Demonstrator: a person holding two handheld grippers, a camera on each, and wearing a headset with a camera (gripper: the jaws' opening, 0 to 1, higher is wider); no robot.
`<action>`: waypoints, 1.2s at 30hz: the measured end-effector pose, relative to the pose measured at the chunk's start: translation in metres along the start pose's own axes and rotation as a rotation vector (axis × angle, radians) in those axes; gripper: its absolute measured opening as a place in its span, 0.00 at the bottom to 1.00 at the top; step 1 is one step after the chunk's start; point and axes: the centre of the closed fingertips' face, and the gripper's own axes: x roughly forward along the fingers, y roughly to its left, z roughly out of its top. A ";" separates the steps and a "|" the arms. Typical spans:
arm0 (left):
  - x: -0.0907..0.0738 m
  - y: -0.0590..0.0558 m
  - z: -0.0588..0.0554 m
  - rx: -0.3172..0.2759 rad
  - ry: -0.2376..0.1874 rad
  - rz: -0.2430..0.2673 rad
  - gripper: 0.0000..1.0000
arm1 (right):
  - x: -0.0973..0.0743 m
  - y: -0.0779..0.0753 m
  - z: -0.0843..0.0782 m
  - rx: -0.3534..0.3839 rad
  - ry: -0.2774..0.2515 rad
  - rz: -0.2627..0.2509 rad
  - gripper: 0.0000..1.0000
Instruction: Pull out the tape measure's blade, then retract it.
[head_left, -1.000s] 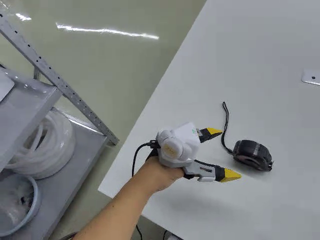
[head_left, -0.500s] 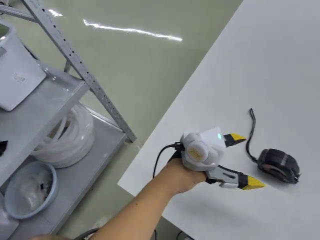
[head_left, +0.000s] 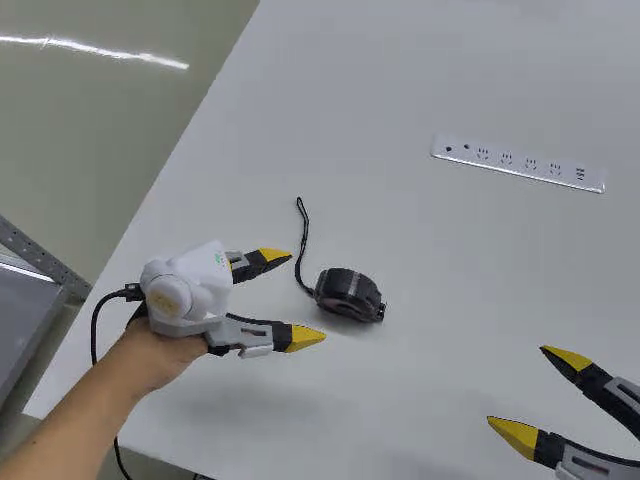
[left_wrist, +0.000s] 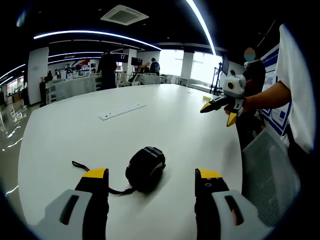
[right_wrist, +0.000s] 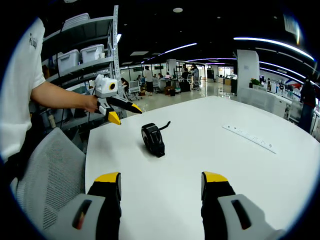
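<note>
A black tape measure (head_left: 350, 294) lies on the white table (head_left: 420, 90), its black wrist strap (head_left: 299, 240) trailing away from it. My left gripper (head_left: 292, 296) is open just left of it, jaws pointing at the case, a small gap between. In the left gripper view the tape measure (left_wrist: 145, 168) sits just ahead of the open left gripper (left_wrist: 152, 176), between the yellow tips. My right gripper (head_left: 543, 396) is open at the lower right, well away from the case. From the right gripper (right_wrist: 161, 178) the tape measure (right_wrist: 152, 139) lies farther ahead. No blade is out.
A white power strip (head_left: 517, 163) lies on the table beyond the tape measure. The table edge runs along the left, with green floor (head_left: 90, 110) and a metal shelf corner (head_left: 30, 265) beyond it. A mesh chair (right_wrist: 47, 180) stands near the table.
The head view has swung right, bringing the power strip and the right gripper into sight. The left gripper stays open beside the tape measure.
</note>
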 end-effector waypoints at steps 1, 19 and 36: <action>0.001 0.001 -0.001 0.003 0.003 -0.001 0.67 | 0.000 -0.001 -0.001 -0.001 0.001 0.001 0.65; 0.020 0.011 -0.007 0.019 0.034 -0.046 0.65 | 0.016 -0.007 -0.005 -0.009 0.016 0.031 0.65; 0.044 0.017 -0.015 0.081 0.078 -0.106 0.59 | 0.034 -0.010 -0.006 -0.012 0.028 0.067 0.63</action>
